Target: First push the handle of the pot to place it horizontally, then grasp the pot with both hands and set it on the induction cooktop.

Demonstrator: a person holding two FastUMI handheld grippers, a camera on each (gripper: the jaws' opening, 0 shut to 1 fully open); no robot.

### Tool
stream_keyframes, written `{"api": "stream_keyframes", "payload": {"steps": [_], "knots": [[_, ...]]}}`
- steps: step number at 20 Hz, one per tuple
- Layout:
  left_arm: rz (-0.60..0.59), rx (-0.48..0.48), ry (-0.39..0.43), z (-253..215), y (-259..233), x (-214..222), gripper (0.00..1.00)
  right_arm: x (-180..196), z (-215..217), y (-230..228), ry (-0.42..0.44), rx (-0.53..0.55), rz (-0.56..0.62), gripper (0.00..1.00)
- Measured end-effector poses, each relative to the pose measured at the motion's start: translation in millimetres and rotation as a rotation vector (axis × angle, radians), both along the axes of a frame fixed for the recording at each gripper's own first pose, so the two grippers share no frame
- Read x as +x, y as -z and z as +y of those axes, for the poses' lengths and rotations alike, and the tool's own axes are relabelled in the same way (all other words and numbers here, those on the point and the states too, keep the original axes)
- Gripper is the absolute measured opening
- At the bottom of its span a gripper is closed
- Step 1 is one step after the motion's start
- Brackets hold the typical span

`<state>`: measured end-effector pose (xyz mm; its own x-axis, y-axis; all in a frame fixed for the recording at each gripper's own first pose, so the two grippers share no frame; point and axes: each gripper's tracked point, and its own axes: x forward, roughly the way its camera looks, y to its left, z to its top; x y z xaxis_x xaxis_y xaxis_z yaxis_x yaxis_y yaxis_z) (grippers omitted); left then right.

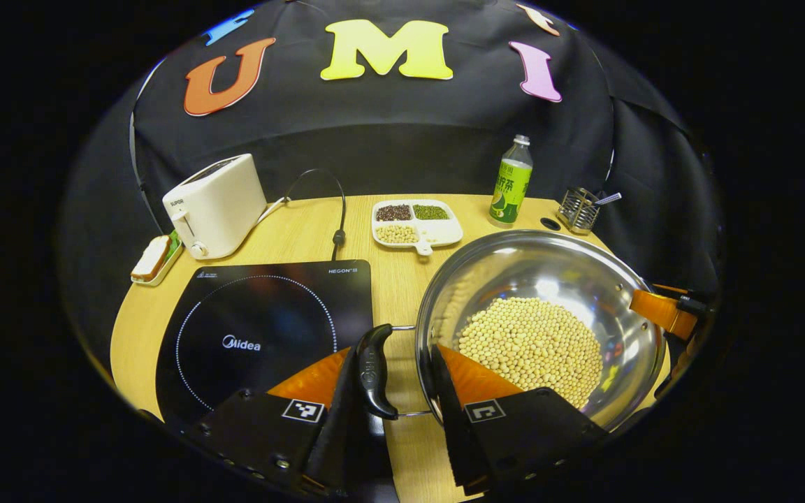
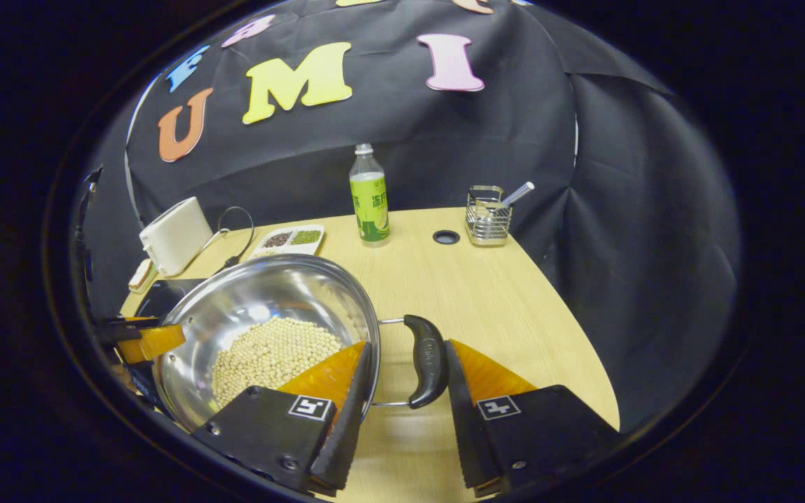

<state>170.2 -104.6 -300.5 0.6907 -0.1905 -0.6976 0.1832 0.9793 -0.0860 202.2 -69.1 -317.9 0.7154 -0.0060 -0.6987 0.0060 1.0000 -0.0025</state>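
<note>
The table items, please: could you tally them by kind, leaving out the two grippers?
Cookware: 1, the pot of beans
Appliances: 2, induction cooktop and toaster
Dishes of food: 2, divided tray and sandwich dish
Bottles: 1, green bottle
Wire holders: 1, wire caddy
Total: 7

Cooktop (image 2: 158, 297) mostly behind pot (image 2: 263, 307)

left gripper (image 1: 402, 391) low and level, jaws parted with a gap between the fingers. right gripper (image 2: 406, 381) likewise low, jaws parted; also seen far right in the left gripper view.
</note>
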Motion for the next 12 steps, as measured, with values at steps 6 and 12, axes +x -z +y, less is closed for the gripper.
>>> {"api": "stream_keyframes", "payload": {"steps": [6,12], "knots": [[-0.029,-0.021,0.017,14.7,-55.2,-36.1,0.58,-41.3,9.4,-50.7,-0.002,0.004,0.008,0.60],[-0.096,-0.027,0.001,52.8,-113.5,-46.5,0.58,-50.4,47.1,-109.2,-0.033,0.008,-0.025,0.60]]}}
